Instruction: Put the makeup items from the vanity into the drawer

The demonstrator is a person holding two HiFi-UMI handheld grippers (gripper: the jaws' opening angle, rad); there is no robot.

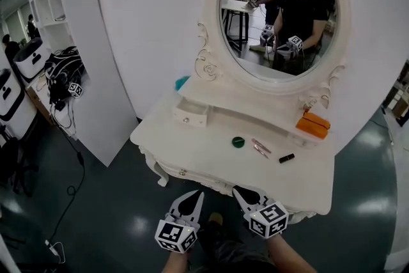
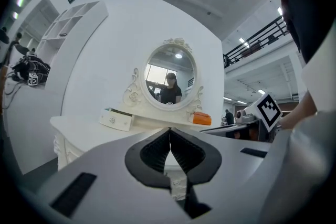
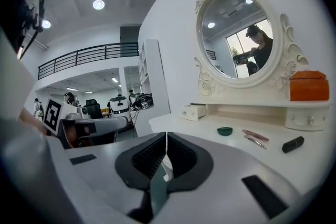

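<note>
White and ornate, the vanity tabletop (image 1: 211, 160) stands against a white partition on a glossy dark-green floor (image 1: 108, 214), with an oval mirror (image 1: 281, 9) above it. On the tabletop lie a green round compact (image 1: 238, 142), two slim pink sticks (image 1: 261, 148) and a black tube (image 1: 287, 158). They are well apart from the small drawer (image 1: 190, 113), which is pulled out at the left. An orange box (image 1: 313, 125) sits on the right shelf. Near the front edge hover the left gripper (image 1: 192, 196) and the right gripper (image 1: 241, 190), each with its jaws pressed together on nothing and bearing a black-and-white marker cube.
</note>
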